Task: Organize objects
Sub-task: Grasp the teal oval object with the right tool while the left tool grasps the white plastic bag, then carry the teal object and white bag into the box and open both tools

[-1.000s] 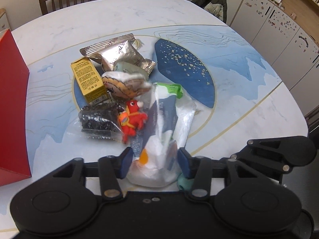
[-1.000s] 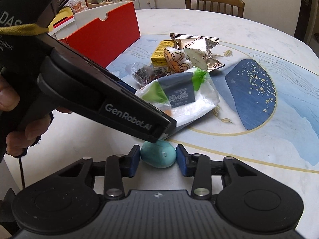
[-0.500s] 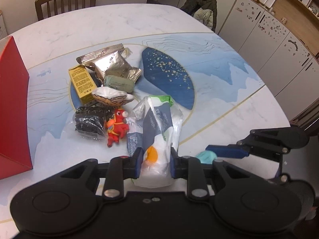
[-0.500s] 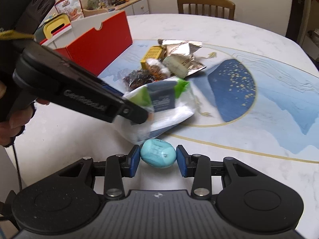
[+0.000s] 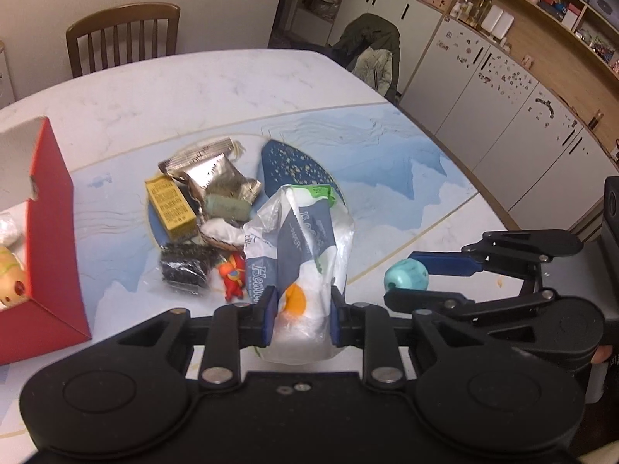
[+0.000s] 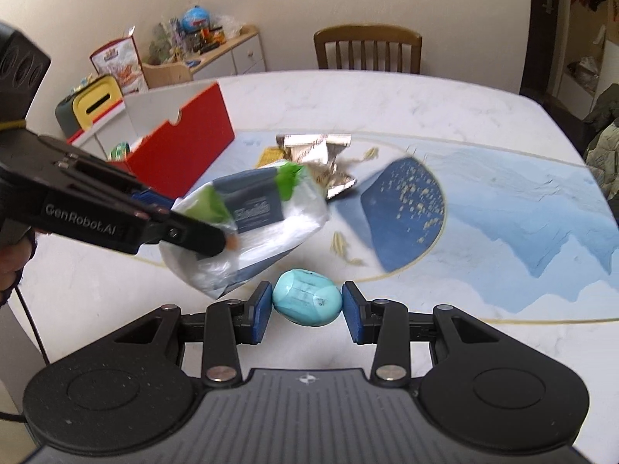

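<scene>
My left gripper (image 5: pixel 302 319) is shut on a white plastic packet (image 5: pixel 305 247) with blue, green and orange print and holds it above the table; the packet also shows in the right wrist view (image 6: pixel 255 228). My right gripper (image 6: pixel 305 311) is shut on a turquoise egg-shaped object (image 6: pixel 307 303), lifted off the table; it also shows in the left wrist view (image 5: pixel 406 275). A pile remains on the mat: yellow box (image 5: pixel 172 208), silver foil bag (image 5: pixel 209 172), green bar (image 5: pixel 226 207), black packet (image 5: pixel 185 266), red toy figure (image 5: pixel 232 276).
An open red box (image 5: pixel 50 239) with items inside stands at the left, also seen in the right wrist view (image 6: pixel 182 137). A wooden chair (image 5: pixel 122 38) stands behind the table. Cabinets and a jacket-draped chair (image 5: pixel 373 54) are at the right.
Both grippers have lifted with their loads. The left one closed on the white packet and raised it off the pile. The turquoise egg rose off the table in the right gripper.
</scene>
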Tool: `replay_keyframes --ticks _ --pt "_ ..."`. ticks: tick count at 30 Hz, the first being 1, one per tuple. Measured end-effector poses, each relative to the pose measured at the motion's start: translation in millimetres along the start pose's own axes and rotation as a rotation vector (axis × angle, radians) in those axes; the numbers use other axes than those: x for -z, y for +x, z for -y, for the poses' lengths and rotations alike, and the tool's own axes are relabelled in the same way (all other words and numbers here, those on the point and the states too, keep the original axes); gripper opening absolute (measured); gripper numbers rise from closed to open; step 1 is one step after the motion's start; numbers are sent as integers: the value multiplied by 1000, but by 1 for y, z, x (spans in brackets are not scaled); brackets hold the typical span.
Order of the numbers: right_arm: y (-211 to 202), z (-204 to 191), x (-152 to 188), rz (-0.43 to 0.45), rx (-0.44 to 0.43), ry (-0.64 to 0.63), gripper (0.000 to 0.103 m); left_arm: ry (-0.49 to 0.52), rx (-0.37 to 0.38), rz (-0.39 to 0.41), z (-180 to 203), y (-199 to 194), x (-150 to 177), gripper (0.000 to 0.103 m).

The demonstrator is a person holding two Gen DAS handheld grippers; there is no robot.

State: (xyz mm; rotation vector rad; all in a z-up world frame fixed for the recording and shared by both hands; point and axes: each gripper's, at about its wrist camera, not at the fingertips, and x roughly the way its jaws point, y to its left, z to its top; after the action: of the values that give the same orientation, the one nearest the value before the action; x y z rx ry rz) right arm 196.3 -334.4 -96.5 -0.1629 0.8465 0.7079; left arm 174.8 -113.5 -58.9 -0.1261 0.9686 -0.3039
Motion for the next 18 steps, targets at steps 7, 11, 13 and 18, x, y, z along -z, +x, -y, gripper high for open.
replay_keyframes --ticks 7,11,13,18 --pt "-14 -13 -22 42 -3 -13 39 -2 -11 40 -8 -30 -9 24" --pt "-18 -26 -35 56 -12 -23 39 -12 -26 68 -19 -47 -14 24" --pt "-18 -34 -43 65 -14 -39 39 -15 -37 81 -27 -55 -15 24" --pt "-15 -55 -63 83 -27 -78 39 -35 -57 103 -50 -71 -16 24"
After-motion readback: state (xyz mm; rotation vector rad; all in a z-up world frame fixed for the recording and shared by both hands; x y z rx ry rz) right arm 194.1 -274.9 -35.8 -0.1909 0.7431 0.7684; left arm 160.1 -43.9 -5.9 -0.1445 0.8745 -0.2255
